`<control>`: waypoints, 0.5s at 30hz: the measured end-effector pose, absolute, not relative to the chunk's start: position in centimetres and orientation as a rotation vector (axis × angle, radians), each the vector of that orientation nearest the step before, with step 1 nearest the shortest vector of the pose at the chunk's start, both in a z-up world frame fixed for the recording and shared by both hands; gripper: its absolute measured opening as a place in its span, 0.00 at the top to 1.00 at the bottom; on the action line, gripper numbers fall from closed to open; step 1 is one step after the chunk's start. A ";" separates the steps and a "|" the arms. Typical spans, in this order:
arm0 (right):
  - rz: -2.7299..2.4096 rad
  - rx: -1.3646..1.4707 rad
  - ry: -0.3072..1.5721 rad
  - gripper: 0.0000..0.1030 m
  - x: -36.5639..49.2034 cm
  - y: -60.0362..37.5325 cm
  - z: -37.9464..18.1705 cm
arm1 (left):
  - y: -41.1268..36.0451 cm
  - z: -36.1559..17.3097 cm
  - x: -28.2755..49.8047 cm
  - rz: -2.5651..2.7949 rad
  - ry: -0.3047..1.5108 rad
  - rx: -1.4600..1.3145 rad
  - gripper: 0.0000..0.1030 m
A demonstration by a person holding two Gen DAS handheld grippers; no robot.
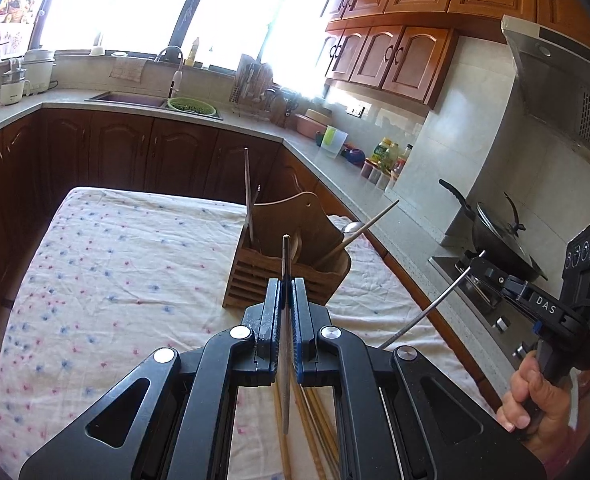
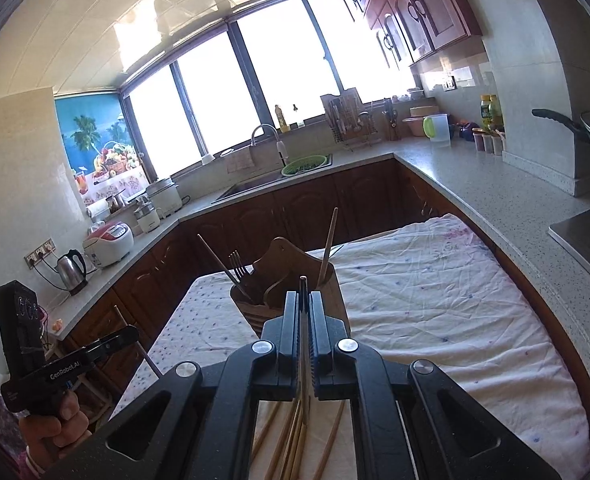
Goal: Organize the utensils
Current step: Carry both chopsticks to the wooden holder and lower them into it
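Left tool clamps a slim wooden chopstick; right tool clamps a thin metal chopstick. Slatted wooden holder stands mid-table on floral cloth.

Table: we see a floral cloth covering it.
On cloth: wooden utensil holder, loose chopsticks.

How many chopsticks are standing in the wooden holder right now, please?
2. One chopstick stands at the left end of the wooden holder beside a fork; the other chopstick leans out of its right end. Shorter ones could be hidden inside.
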State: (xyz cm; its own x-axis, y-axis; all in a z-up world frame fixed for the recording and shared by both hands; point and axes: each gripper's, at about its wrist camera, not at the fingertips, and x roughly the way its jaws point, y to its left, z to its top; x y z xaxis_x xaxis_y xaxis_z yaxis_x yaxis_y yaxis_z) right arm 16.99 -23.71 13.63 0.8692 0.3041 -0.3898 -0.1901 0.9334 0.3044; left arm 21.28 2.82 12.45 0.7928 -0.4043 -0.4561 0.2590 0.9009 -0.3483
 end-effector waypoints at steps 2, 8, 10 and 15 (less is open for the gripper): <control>0.261 0.262 0.443 0.96 17.1 -23.8 13.8 | 3.0 12.7 21.5 -0.357 0.538 -0.283 0.96; 0.262 0.261 0.407 0.96 17.8 -24.0 15.1 | 3.2 14.8 22.6 -0.340 0.468 -0.293 0.96; 0.263 0.263 0.382 0.96 18.3 -24.0 16.0 | 3.1 15.9 23.2 -0.328 0.430 -0.291 0.96; 0.261 0.257 0.304 0.96 19.8 -23.7 18.8 | 3.0 19.1 25.4 -0.291 0.315 -0.292 0.96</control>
